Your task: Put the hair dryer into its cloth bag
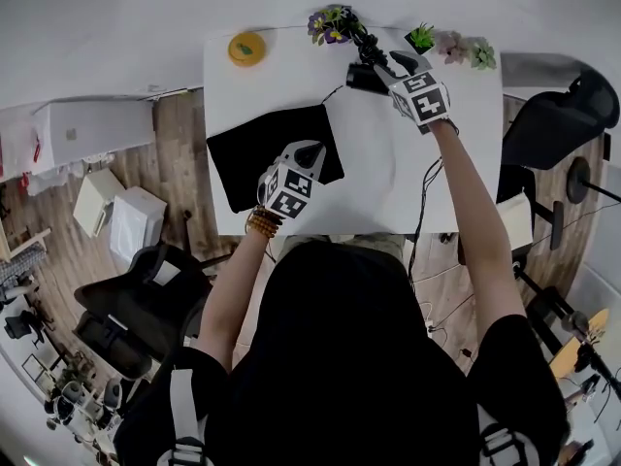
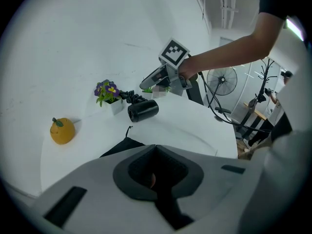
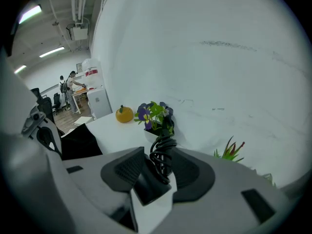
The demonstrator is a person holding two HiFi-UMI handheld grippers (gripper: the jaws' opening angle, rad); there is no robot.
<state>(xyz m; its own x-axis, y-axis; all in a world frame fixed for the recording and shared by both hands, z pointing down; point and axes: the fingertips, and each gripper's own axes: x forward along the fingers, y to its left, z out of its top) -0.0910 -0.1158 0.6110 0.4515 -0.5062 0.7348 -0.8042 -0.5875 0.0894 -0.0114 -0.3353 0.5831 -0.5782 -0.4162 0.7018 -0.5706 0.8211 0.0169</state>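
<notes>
The black hair dryer (image 1: 365, 78) lies at the far side of the white table (image 1: 437, 183), its coiled cord (image 3: 163, 152) running toward the flower pot. My right gripper (image 1: 386, 69) stands open over it. In the right gripper view the dryer's body (image 3: 151, 186) sits between the two pads (image 3: 124, 169) with gaps on both sides. The black cloth bag (image 1: 262, 153) lies flat at the table's left. My left gripper (image 1: 312, 149) is at the bag's right edge, shut on the cloth. In the left gripper view (image 2: 156, 172) the bag (image 2: 122, 147) runs in under the jaws.
An orange (image 1: 246, 48) sits at the far left corner. A pot of purple flowers (image 1: 335, 22) stands right behind the dryer, and small green plants (image 1: 422, 37) line the far right edge. Office chairs (image 1: 563, 115) stand beside the table.
</notes>
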